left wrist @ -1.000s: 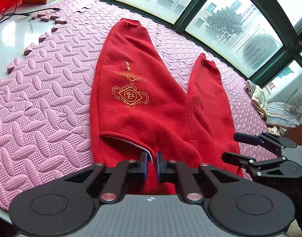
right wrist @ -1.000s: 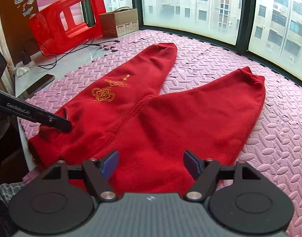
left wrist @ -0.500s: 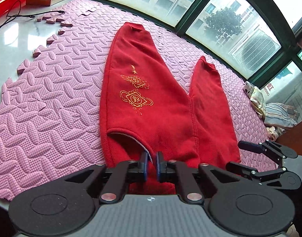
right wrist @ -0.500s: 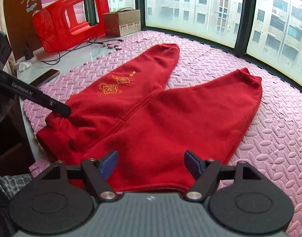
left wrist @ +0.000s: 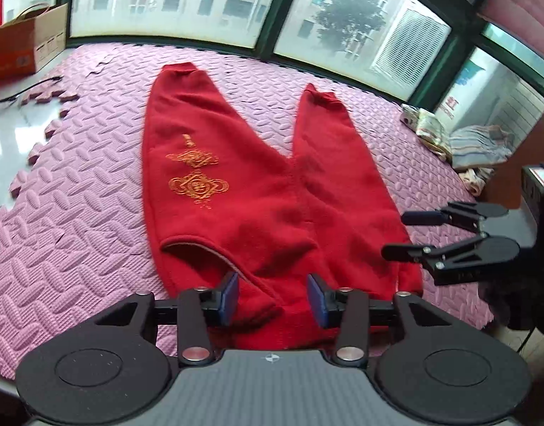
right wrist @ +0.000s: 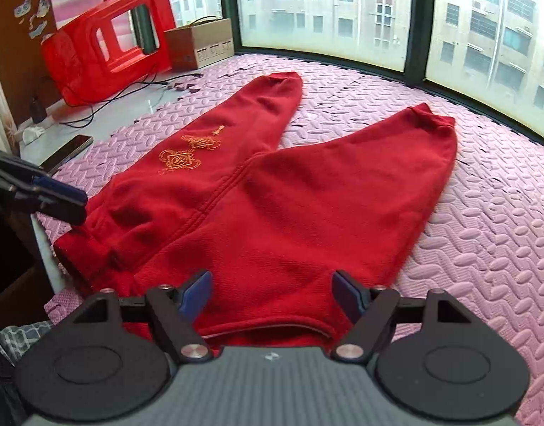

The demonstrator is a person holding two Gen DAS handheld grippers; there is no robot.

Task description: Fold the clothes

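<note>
The red trousers (left wrist: pixel 257 213) lie flat on the pink mat (left wrist: pixel 76 213), legs toward 12 o'clock. The left gripper (left wrist: pixel 272 298) has just been opening above the waistband, pads not pressing. The right gripper (right wrist: pixel 272 296), at 3 o'clock, stands wide apart, empty.

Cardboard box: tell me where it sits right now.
The cardboard box stands at the far left by the window, just right of the tipped red plastic chair, beyond the pink foam mat.

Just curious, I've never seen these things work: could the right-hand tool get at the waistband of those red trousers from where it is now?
Probably yes. The right tool is open just above the red trousers, with nothing between it and the waistband.
</note>
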